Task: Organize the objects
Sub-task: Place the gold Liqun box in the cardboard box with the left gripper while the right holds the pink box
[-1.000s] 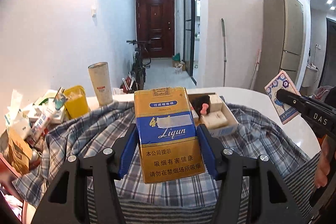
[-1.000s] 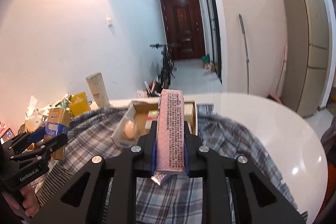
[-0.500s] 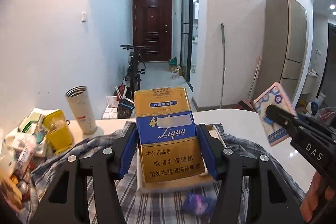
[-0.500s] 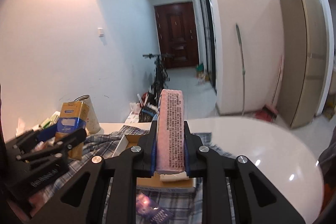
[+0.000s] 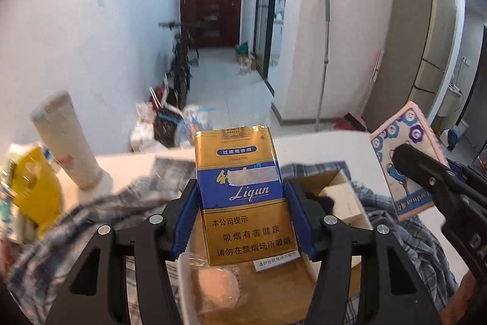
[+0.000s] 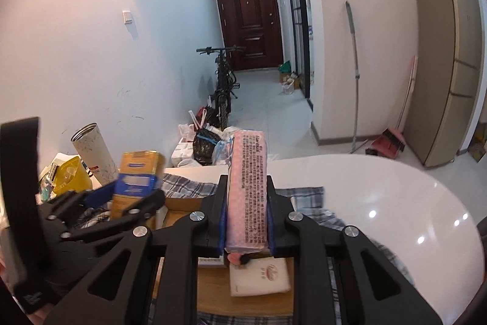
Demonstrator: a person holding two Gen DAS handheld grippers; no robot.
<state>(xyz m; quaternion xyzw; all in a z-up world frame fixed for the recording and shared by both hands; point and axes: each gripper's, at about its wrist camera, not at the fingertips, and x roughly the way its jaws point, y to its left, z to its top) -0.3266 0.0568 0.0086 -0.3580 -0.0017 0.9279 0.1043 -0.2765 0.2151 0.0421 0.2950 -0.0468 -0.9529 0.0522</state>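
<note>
Presently the left claw (image 5: 242, 213) is clamped on an upright gold carton (image 5: 243, 194), held above the box (image 5: 344, 181) on the bench (image 6: 380, 188). At 3 o'clock of it, the right claw (image 6: 247, 210) pinches a pink packet (image 6: 247, 191) edge-on, over the same box. Risk: both loads converging there may collide, or the tall carton may tip on release.

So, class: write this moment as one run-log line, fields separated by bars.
left gripper: shut on Liqun cigarette pack | right gripper: shut on pink packet | both above cardboard box on plaid cloth
</note>
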